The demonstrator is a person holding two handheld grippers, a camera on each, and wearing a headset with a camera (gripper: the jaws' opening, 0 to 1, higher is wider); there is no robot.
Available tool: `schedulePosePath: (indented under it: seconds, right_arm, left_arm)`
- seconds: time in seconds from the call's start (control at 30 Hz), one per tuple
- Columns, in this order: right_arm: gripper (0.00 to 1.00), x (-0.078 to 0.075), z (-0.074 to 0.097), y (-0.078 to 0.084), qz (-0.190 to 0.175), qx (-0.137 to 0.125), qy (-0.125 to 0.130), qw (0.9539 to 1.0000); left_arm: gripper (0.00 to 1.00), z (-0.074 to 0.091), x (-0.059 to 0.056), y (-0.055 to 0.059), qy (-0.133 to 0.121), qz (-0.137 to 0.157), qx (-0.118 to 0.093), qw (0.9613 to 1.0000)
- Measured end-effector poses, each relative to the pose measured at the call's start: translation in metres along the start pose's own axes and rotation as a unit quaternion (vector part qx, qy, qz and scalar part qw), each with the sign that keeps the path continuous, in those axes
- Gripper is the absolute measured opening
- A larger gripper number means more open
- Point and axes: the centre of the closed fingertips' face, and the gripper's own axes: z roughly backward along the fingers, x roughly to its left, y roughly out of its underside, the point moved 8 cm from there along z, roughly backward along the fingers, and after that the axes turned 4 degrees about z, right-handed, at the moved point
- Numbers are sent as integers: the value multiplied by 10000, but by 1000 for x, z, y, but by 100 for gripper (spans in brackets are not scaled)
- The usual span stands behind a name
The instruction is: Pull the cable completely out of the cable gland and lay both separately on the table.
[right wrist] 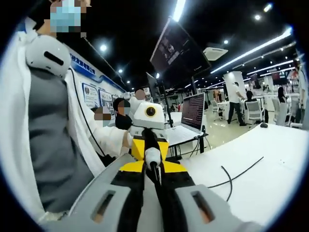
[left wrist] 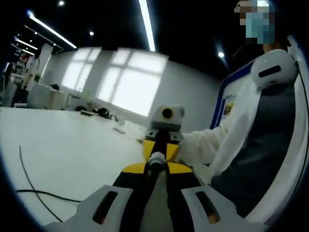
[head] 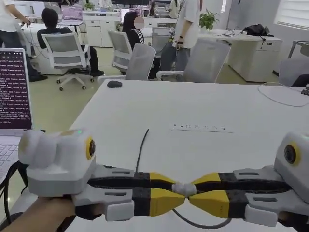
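Yellow wedge-shaped jaw tips are meeting nose to nose above the smooth white table (head: 217,106), with the cable gland (head: 184,188) sitting between them as a small, knobbly white-grey plastic lump held clear of the surface. The left gripper (head: 175,189), with its chunky white shell and black jaw bars, is reaching in from the left, and its jaws are pressing together on the gland. In the left gripper view the gland (left wrist: 157,160) is showing as a rounded pale collar at the very tips.

The right gripper (head: 194,189) is coming in from the opposite side, mirror fashion. In the right gripper view a thin black line is running down between its closed jaws just behind the gland (right wrist: 153,155), so it is pinching the cable (head: 141,150) right at the gland's end.

That cable is a slim, matte black cord, lying slack on the table. One stretch is running away from the grippers toward the table's middle, and another is looping out in a shallow curve beneath the right gripper. A laptop (head: 14,92) with a dark purple screen of text is standing at the table's left edge.
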Motion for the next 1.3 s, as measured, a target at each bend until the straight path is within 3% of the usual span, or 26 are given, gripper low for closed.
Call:
schedulePosePath:
  seconds: [0.13, 0.3, 0.43, 0.57, 0.67, 0.77, 0.93, 1.13, 1.3]
  right_arm:
    - [10, 0, 0, 1, 471, 232, 58, 9986]
    - [11, -2, 4, 6, 192, 327, 125, 9992]
    - [6, -3, 11, 13, 440, 409, 281, 9978]
    - [4, 1, 9, 14, 543, 480, 218, 9971]
    - [2, 1, 8, 15, 645, 455, 183, 9967]
    - [2, 2, 5, 16, 755, 348, 101, 9965]
    - [2, 3, 3, 17, 819, 292, 11, 9962]
    - [2, 2, 6, 25, 795, 346, 20, 9962]
    - [2, -1, 8, 33, 837, 520, 117, 9951]
  left_arm:
    - [15, -1, -1, 2, -28, 21, 53, 10000]
    - [15, 0, -3, 5, -127, -181, -136, 9997]
    - [15, 4, -5, 8, -184, -305, -220, 9991]
    - [16, 3, -7, 10, -234, -497, -212, 9983]
    - [16, 3, -5, 10, -396, -975, -260, 9941]
    - [18, -1, -9, 12, -353, -1064, -284, 9933]
    - [25, -13, -8, 21, -265, -1139, -139, 9930]
    - [17, -17, -3, 28, -179, -837, -239, 9960]
    - [17, -17, 1, 33, -334, -759, -191, 9964]
